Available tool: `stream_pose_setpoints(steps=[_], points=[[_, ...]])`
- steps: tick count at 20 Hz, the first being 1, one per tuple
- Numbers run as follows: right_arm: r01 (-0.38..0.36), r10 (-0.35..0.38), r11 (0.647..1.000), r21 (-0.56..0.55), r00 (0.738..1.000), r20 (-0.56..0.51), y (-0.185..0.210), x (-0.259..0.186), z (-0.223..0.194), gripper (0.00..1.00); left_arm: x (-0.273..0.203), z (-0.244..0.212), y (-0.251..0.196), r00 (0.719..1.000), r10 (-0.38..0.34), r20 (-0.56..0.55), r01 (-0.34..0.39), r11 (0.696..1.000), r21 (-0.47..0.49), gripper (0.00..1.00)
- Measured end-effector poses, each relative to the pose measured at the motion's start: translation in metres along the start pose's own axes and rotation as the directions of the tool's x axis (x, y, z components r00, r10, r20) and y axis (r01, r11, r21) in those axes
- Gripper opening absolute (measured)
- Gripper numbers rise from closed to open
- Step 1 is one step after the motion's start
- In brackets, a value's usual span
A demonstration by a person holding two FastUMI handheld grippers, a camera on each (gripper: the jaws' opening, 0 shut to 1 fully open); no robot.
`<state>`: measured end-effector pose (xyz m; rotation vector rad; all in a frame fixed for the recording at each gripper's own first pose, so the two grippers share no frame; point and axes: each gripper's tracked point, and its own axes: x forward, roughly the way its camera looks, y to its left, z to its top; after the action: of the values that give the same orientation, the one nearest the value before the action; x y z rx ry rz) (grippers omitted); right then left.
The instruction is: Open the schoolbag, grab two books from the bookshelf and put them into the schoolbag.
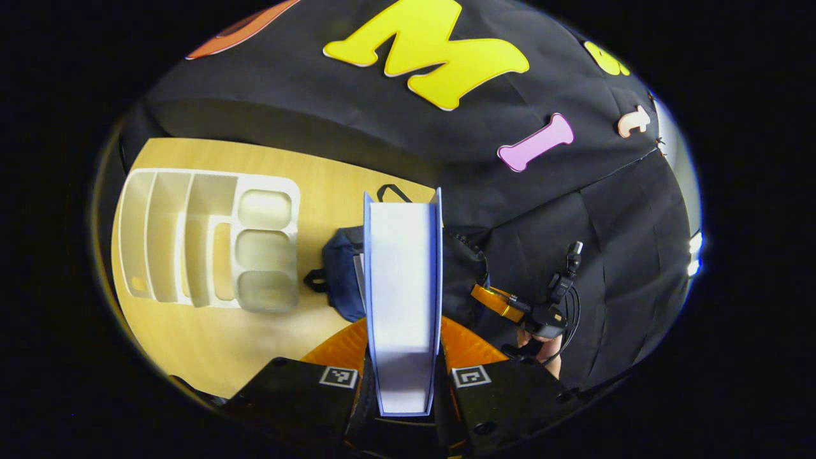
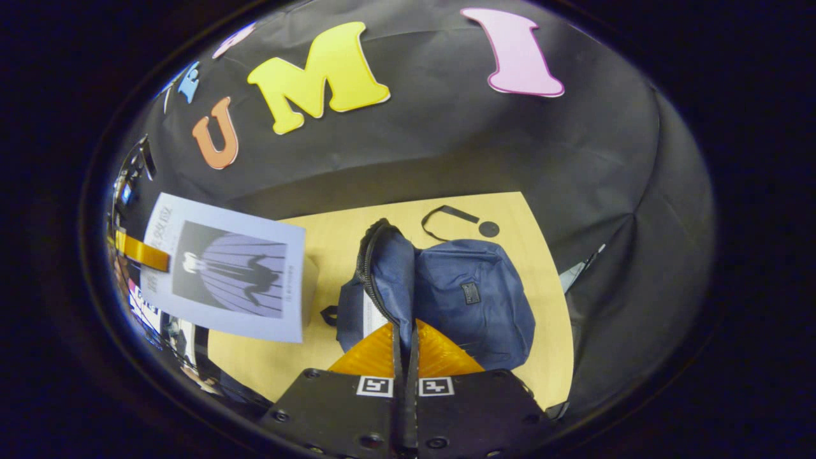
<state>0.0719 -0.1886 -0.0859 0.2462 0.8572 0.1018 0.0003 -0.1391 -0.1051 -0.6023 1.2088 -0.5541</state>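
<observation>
Black cloth backs the booth, and a pale wooden table lies ahead of both your grippers. Your left gripper pinches a book between its fingers, spine-end toward the camera, so the page block runs straight ahead from the fingertips. Just beyond and below the book's far end sits the navy schoolbag, and well off to that gripper's left rests the white bookshelf with its slots and small trays. Your right gripper is pressed together on the zippered edge of the schoolbag's flap, holding it upright ahead of the fingertips; the bag's body lies just to its right. In the right gripper view the book's cover hangs to the left, clamped at its edge.
</observation>
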Motion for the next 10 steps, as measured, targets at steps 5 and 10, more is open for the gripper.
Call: stream_pose_setpoints(steps=[5, 10], points=[[-0.003, 0.003, 0.999, 0.032, 1.000, 0.001, -0.013, -0.005, 0.004, 0.03, 0.090, -0.036, 0.022, 0.999, 0.012, -0.053, -0.013, 0.999, -0.032, 0.40], [0.001, -0.001, 1.000, 0.020, 1.000, 0.000, -0.015, -0.010, 0.011, 0.00, 0.159, -0.050, 0.031, 0.996, -0.046, -0.073, 0.036, 0.990, -0.137, 0.45]])
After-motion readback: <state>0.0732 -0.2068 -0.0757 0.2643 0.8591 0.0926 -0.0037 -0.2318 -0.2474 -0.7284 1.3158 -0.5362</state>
